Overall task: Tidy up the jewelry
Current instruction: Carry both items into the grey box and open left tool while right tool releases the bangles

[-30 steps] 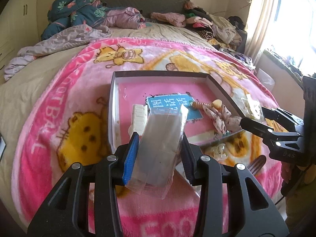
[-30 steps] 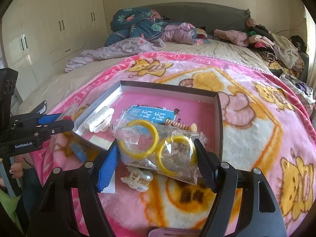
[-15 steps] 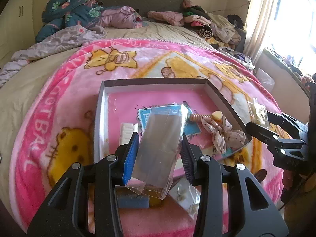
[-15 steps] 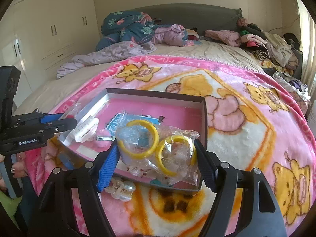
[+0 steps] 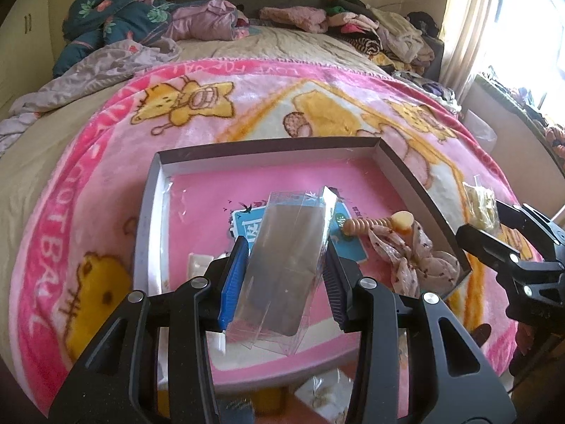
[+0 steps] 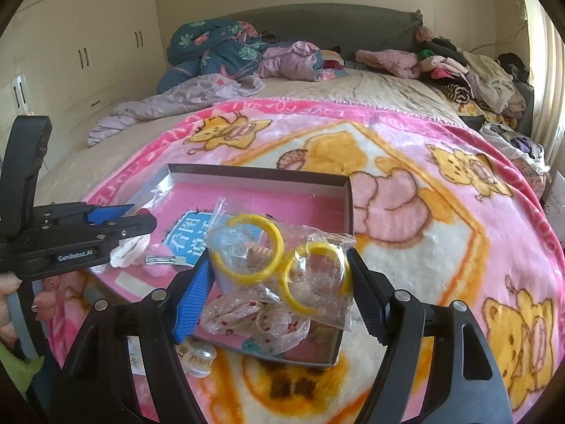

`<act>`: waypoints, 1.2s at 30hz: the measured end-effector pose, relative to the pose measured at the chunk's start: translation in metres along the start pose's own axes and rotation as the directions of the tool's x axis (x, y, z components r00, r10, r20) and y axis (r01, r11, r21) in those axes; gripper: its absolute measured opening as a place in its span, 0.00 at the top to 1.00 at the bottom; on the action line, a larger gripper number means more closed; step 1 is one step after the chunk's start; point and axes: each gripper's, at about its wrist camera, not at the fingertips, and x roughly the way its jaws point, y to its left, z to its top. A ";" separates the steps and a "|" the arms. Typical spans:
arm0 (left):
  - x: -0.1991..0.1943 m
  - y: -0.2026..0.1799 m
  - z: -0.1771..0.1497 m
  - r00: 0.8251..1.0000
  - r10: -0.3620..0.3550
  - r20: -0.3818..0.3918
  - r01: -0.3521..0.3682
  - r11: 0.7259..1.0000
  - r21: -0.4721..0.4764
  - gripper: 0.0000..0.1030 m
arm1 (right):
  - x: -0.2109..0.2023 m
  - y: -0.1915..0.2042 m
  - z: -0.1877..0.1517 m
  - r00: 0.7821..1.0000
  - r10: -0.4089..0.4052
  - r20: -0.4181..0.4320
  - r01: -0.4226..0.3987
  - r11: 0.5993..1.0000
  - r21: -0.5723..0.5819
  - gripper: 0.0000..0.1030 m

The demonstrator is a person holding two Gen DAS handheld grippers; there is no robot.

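Clear flat plastic sleeve [image 5: 289, 265] is being gripped by the left tongs [image 5: 287, 272] over the shallow grey box [image 5: 268, 148]; the right tongs [image 6: 279, 282] are clasping a bag of yellow bangles [image 6: 282, 265] above its near corner. Next, probably, lowering and releasing inside.

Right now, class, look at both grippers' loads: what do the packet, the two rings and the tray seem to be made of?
Flat packet in the left gripper: clear glossy plastic film, judging by glare and see-through look.
Two yellow rings in a bag held by the right gripper: probably smooth plastic, opaque and shiny.
Tray: likely cardboard, with thin grey matte walls.
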 end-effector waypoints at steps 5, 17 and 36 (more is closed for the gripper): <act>0.016 0.002 0.003 1.000 0.008 -0.025 -0.008 1.000 0.001 0.68 | 0.013 0.001 -0.004 0.999 -0.004 -0.035 0.004 1.000 -0.008 0.31; 0.035 0.011 0.005 0.999 0.018 -0.050 -0.018 1.000 -0.014 0.67 | 0.046 0.023 -0.016 0.994 -0.004 -0.112 -0.004 0.998 -0.067 0.30; 0.022 0.012 0.008 1.000 0.002 -0.023 -0.003 1.000 -0.028 0.56 | 0.029 0.025 -0.030 0.994 -0.013 -0.109 0.007 0.998 -0.057 0.15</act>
